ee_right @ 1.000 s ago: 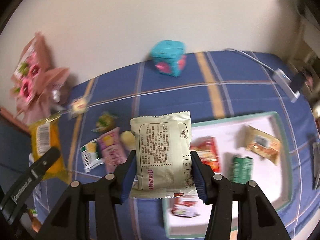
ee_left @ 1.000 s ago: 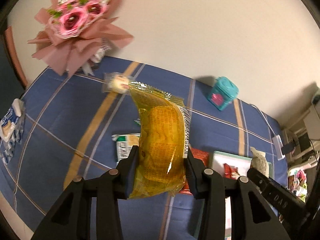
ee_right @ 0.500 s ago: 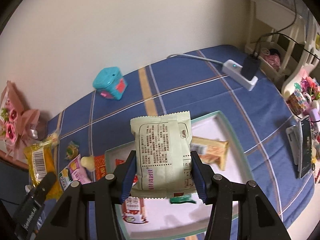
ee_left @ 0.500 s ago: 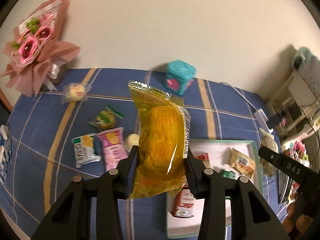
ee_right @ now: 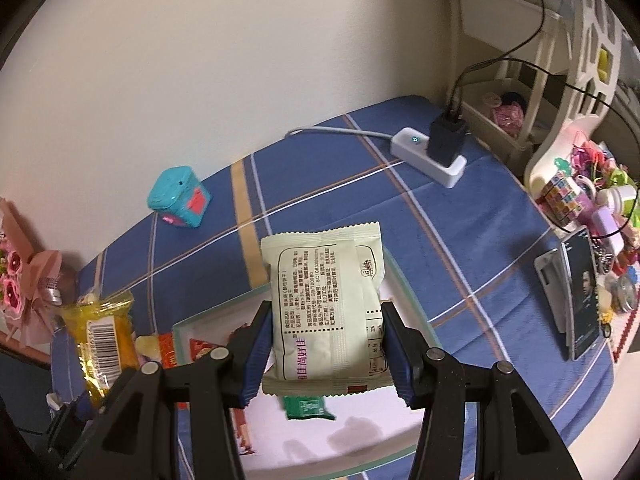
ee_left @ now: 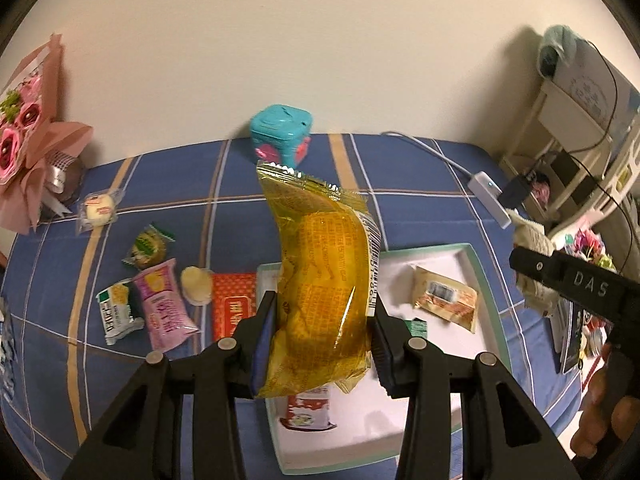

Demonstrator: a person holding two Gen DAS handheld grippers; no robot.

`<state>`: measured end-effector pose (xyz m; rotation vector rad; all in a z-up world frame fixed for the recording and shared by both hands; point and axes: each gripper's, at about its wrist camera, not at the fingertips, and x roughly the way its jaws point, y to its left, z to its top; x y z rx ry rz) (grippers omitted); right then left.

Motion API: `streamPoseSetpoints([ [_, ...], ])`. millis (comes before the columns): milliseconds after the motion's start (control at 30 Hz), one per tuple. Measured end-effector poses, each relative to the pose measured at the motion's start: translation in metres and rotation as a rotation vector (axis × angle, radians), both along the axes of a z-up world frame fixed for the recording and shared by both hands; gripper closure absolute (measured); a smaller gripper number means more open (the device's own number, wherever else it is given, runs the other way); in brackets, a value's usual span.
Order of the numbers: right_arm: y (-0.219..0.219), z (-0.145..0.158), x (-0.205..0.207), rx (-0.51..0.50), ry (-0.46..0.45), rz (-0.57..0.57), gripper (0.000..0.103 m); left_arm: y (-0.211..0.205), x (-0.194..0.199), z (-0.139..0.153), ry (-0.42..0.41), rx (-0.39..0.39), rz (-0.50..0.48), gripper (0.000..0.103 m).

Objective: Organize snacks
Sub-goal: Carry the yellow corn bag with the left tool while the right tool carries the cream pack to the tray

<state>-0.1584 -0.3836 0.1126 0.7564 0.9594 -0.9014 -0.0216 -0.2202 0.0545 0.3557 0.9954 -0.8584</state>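
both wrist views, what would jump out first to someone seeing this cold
The yellow snack packet clamped upright in the left gripper, and the pale green packet pinched in the right gripper, both over the white tray. Behind, a turquoise box stands by the wall.

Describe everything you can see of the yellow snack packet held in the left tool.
The yellow snack packet is a glossy, see-through film pouch with crimped serrated ends, faint printed text and a barcode strip along one edge. It stands roughly upright and bows in a banana-like curve. The left tool is shut on its lower half, a pad pressing each side; nothing else touches it. It hangs in the air above the near-left part of the white tray. Its contents are too blurred to name.
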Motion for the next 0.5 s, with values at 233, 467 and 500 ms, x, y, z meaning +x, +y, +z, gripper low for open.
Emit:
streamPoseSetpoints([
  [233, -0.007, -0.004, -0.008, -0.002, 0.029, -0.007, 0.048, -0.012, -0.009, -0.013, 0.013, 0.033, -0.027, 0.059],
  [467, -0.006, -0.024, -0.005, 0.043, 0.074, 0.023, 0.048, -0.021, -0.012, -0.036, 0.063, 0.079, -0.046, 0.059],
  [500, -0.005, -0.027, -0.006, 0.047, 0.08, 0.025, 0.048, -0.022, -0.012, -0.039, 0.071, 0.085, -0.048, 0.059],
])
